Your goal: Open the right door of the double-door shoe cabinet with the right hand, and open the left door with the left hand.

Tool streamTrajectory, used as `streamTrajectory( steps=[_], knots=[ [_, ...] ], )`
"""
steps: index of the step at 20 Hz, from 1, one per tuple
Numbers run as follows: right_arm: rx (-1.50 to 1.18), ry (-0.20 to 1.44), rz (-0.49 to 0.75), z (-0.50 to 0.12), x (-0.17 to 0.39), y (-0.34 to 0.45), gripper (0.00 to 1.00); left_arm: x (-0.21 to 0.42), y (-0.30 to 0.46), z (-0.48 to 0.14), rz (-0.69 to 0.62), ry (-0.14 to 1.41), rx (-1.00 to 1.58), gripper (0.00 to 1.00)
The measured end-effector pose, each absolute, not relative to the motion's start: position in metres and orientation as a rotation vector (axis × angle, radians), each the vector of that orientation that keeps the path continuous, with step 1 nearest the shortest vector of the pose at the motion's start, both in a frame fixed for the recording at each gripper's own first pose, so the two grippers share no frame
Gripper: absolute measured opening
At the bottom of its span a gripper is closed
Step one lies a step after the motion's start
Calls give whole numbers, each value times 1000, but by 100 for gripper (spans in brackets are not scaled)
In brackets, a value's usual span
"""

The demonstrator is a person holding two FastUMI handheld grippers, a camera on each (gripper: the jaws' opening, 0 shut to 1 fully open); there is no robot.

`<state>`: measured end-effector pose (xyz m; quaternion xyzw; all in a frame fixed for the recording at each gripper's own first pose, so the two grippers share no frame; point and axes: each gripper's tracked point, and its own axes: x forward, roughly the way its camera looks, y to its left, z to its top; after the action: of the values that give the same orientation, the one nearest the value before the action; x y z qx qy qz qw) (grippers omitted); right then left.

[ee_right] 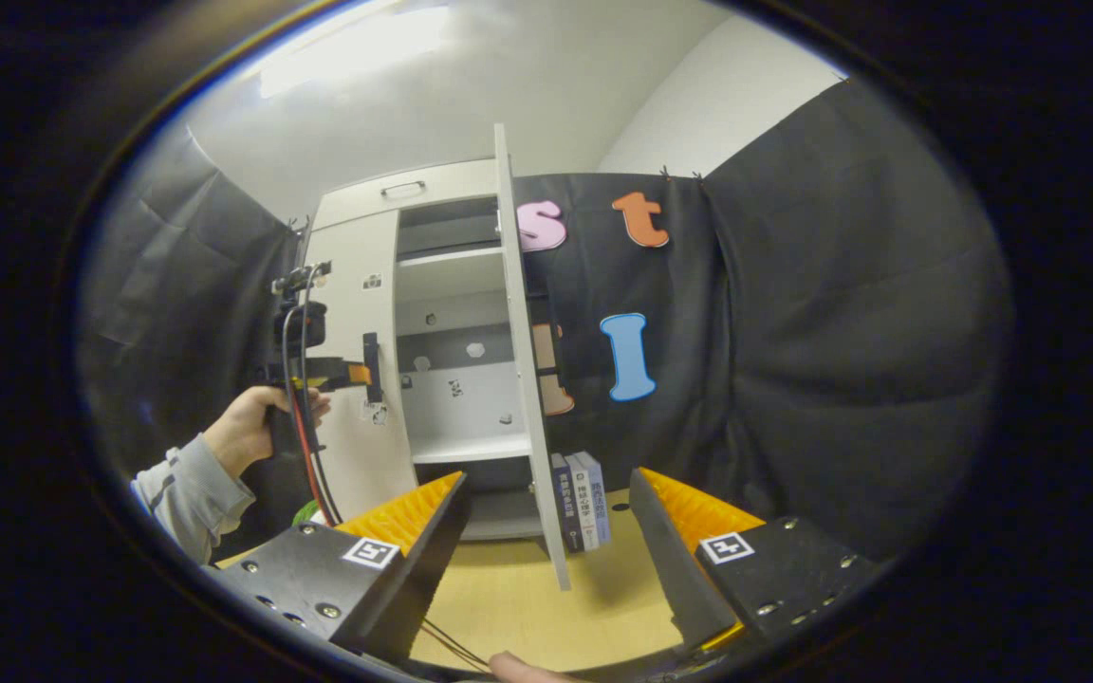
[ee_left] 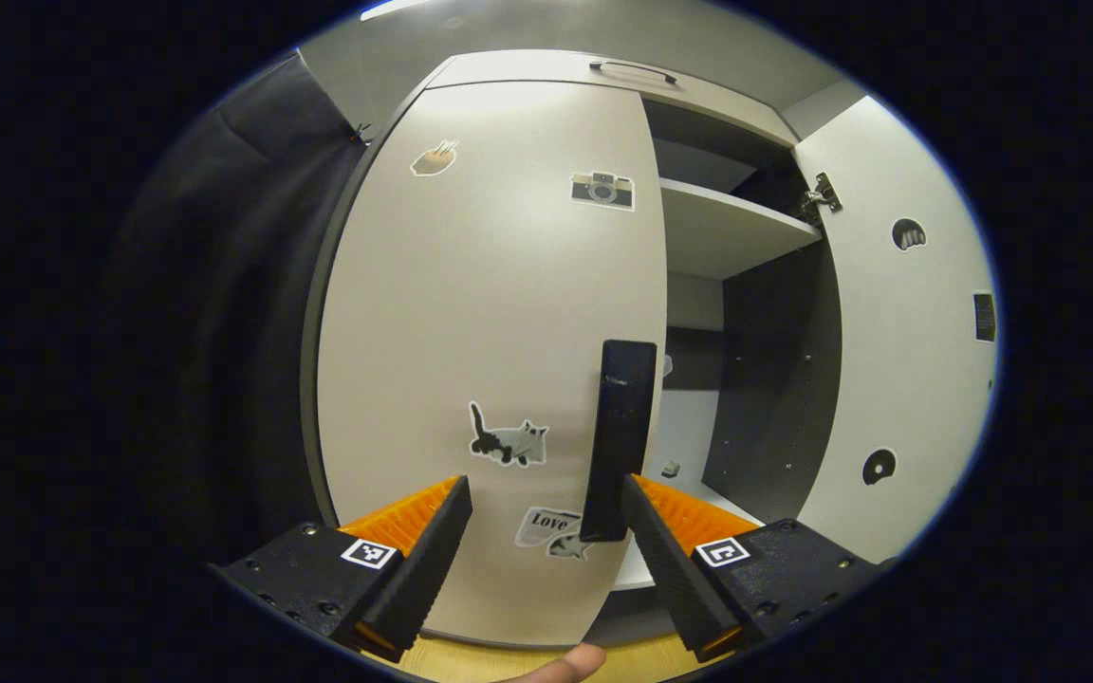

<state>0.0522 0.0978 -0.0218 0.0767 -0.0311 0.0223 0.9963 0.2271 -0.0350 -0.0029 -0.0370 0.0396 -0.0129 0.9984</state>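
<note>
White left door [ee_left: 480,313] (cat sticker [ee_left: 507,441]); black handle [ee_left: 619,438]; grey sleeve [ee_right: 188,495].

A small booth with pale, plain walls [ee_right: 698,104] and a white ceiling, where a long ceiling light [ee_right: 357,47] glows brightly overhead. Black cloth [ee_right: 841,313] hangs in loose folds along the right side and back of the booth, pinned up near its top edge; a darker stretch of the same cloth [ee_left: 224,285] covers the left side. Below lies a light wooden surface [ee_right: 527,598], smooth and yellowish. On it, against the black cloth, a few books [ee_right: 580,498] stand upright, side by side and touching, spines outward.
</note>
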Motion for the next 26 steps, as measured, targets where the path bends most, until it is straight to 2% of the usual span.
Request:
streamTrajectory(
  steps=[5, 7, 11, 12, 13, 14, 17, 19, 21, 22, 26],
  knots=[
    [145, -64, 68, -27, 46, 109, 99, 233, -47, 6, 44, 134, 14, 97],
    [131, -58, 88, -30, 43, 115, 99, 242, -61, 16, -9, 95, 25, 99],
    [114, -69, 74, -28, 37, 111, 98, 264, -52, -5, 26, 173, 73, 94],
    [116, -74, 69, -26, 37, 109, 98, 257, -57, -18, -10, 232, 50, 91],
    [120, -78, 67, -26, 35, 110, 100, 262, -57, -7, -8, 181, 17, 89],
    [129, -82, 65, -25, 33, 108, 99, 265, -53, -6, -16, 154, -10, 78],
    [156, -85, 62, -25, 31, 106, 98, 267, -54, -6, -8, 134, -19, 77],
    [168, -85, 56, -28, 30, 105, 97, 264, -61, -5, -10, 153, 1, 71],
    [166, -75, 38, -31, 33, 100, 99, 267, -68, -6, -12, 163, 32, 54],
    [162, -67, 26, -34, 35, 97, 99, 265, -68, -6, -1, 161, 43, 40],
    [149, -46, 15, -36, 34, 96, 97, 266, -67, -8, 24, 175, 49, 25]
  ],
)
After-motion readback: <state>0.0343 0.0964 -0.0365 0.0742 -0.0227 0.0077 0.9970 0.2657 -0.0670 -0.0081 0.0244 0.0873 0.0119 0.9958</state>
